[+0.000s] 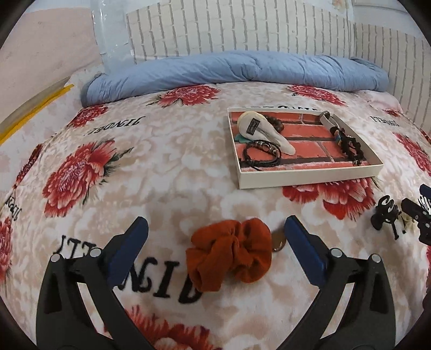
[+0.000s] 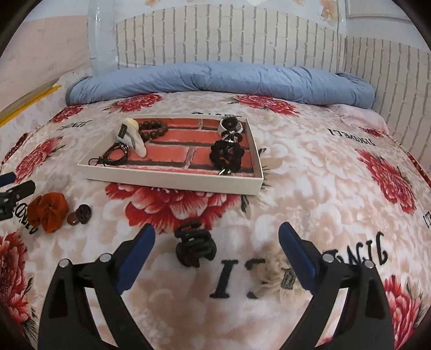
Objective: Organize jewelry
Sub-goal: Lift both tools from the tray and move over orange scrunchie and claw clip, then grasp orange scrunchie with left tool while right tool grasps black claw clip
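Observation:
A shallow white tray (image 1: 309, 179) (image 2: 172, 180) with a red brick-print floor lies on the bed, holding bracelets, a cream pouch (image 1: 265, 132) and a black beaded piece (image 2: 226, 154). My left gripper (image 1: 215, 228) stands open over an orange scrunchie (image 1: 231, 255) (image 2: 48, 211) that lies on the blanket between its blue pads, untouched. A small brown piece (image 2: 79, 214) lies beside the scrunchie. My right gripper (image 2: 216, 235) is open too, with a black claw clip (image 2: 194, 246) (image 1: 385, 215) and a cream scrunchie (image 2: 277, 272) lying between its fingers, neither gripped.
The bed carries a floral blanket (image 1: 161, 167) with red flowers and black lettering. A rolled blue quilt (image 1: 229, 70) lies along the far side against a white brick-pattern wall (image 1: 242, 24). Each gripper shows at the edge of the other's view.

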Tool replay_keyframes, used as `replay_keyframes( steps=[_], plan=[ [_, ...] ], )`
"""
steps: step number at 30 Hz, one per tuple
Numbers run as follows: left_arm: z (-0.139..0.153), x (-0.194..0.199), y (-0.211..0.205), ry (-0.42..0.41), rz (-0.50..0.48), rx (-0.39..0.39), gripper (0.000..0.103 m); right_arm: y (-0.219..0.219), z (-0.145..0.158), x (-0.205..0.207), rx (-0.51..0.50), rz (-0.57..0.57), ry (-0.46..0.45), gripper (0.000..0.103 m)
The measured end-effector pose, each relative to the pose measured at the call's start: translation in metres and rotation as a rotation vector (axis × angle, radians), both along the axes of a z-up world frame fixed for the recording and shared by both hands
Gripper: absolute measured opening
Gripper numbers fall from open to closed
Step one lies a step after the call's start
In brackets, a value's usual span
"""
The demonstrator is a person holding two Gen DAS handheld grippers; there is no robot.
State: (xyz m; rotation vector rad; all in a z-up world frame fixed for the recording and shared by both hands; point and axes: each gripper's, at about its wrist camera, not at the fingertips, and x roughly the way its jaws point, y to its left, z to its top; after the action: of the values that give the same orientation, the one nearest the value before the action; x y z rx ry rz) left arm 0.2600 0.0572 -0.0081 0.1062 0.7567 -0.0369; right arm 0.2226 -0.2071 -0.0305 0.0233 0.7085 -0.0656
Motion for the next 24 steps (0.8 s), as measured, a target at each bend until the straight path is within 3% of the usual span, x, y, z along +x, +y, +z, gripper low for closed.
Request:
replay_keyframes(
  steps=[8, 24],
  plan=[
    [-0.036, 0.015, 0.013, 0.084, 0.020, -0.063, 0.098, 0.003, -0.028, 0.008, 0.012, -0.035, 0.044, 0.091],
    [-0.058, 0.034, 0.011, 0.132, -0.010, -0.040, 0.098, 0.010, -0.045, 0.030, -0.015, -0.066, 0.108, 0.091]
  ],
)
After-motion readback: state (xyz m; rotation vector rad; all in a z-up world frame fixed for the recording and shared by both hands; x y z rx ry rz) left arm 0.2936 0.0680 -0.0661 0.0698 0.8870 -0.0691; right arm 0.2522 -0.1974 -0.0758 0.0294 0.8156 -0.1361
